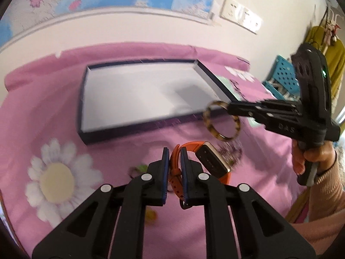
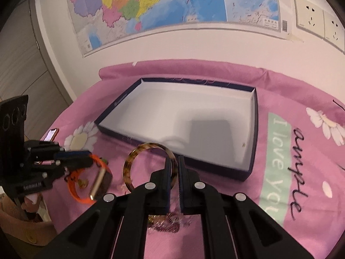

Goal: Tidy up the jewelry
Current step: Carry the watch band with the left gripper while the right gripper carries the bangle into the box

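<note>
Left gripper (image 1: 174,151) clenched on orange watch (image 1: 207,161) strap, right gripper (image 2: 175,161) pinching tortoiseshell bangle (image 2: 138,157), both raised near the open box's (image 2: 254,129) front edge.

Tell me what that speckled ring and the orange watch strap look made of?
The bangle looks like glossy tortoiseshell-patterned resin or acetate: mottled brown and amber, slightly translucent. The watch strap looks like matte silicone or rubber: smooth, flexible, evenly orange. Neither is certain.
</note>
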Demonstrator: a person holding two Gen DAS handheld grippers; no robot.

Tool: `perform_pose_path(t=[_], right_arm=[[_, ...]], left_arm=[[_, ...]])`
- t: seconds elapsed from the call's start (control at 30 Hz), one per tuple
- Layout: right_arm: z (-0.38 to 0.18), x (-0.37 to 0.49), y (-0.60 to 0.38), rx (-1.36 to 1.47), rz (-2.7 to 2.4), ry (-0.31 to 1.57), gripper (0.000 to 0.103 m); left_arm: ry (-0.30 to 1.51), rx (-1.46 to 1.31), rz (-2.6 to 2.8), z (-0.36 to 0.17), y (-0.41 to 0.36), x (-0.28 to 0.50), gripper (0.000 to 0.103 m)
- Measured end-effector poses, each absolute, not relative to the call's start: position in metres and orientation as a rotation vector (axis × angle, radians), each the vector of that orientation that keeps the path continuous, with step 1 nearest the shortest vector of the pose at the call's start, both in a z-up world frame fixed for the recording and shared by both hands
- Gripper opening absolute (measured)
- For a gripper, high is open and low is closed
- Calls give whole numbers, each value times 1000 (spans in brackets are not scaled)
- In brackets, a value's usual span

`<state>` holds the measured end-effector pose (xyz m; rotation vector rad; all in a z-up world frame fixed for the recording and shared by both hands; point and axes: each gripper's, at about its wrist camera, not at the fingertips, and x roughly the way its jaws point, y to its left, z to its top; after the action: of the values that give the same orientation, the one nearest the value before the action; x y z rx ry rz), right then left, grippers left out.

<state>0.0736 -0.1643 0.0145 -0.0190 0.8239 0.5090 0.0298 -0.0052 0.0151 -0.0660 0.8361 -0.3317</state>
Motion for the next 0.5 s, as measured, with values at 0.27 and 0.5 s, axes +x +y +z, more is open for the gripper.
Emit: perform_pose_path(t=[0.27,0.5], right_arm=[[23,96,-166,-30,475,786,5],[28,132,-163,-32,440,775,5]], left_arm=[[793,-85,-283,35,11,64,11],[789,-97,-259,40,17,99,11]])
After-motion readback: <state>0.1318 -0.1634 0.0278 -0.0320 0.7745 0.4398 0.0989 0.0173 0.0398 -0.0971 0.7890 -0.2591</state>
